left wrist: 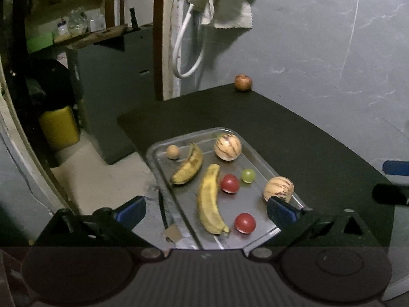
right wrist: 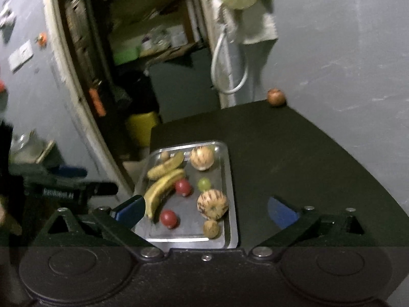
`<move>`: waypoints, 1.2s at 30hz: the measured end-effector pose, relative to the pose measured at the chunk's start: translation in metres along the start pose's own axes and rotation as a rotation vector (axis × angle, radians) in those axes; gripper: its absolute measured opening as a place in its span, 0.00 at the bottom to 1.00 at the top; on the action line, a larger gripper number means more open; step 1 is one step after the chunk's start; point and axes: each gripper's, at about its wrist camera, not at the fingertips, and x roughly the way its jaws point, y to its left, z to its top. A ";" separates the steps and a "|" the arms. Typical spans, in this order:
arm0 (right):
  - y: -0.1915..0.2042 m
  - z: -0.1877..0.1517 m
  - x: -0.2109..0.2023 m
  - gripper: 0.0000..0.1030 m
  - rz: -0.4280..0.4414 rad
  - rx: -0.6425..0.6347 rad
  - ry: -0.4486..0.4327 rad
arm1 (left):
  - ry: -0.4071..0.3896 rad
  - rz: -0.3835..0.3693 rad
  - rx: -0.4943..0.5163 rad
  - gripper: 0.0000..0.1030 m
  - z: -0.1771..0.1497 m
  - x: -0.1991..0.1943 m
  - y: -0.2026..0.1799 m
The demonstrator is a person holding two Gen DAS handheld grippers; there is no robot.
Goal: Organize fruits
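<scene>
Lying between open left tongs: tray of fruit.

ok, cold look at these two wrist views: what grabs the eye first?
The metal tray full of fruit at the near left edge of the dark table: two bananas, two red round fruits, a green one and two striped pale melons. Next, the lone brownish-red fruit at the table's far corner by the wall, well apart from the tray. Both the left gripper and the right gripper are open, holding nothing.
</scene>
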 end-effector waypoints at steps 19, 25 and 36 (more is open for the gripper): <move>0.091 -0.024 -0.051 0.99 -0.217 0.161 -0.019 | -0.062 0.008 0.106 0.99 -0.020 -0.070 0.017; 0.097 -0.041 -0.068 0.99 -0.249 0.180 -0.033 | -0.046 -0.094 0.059 0.99 -0.026 -0.080 0.015; 0.104 -0.048 -0.085 0.99 -0.264 0.181 -0.051 | -0.042 -0.094 0.085 0.99 -0.037 -0.089 0.005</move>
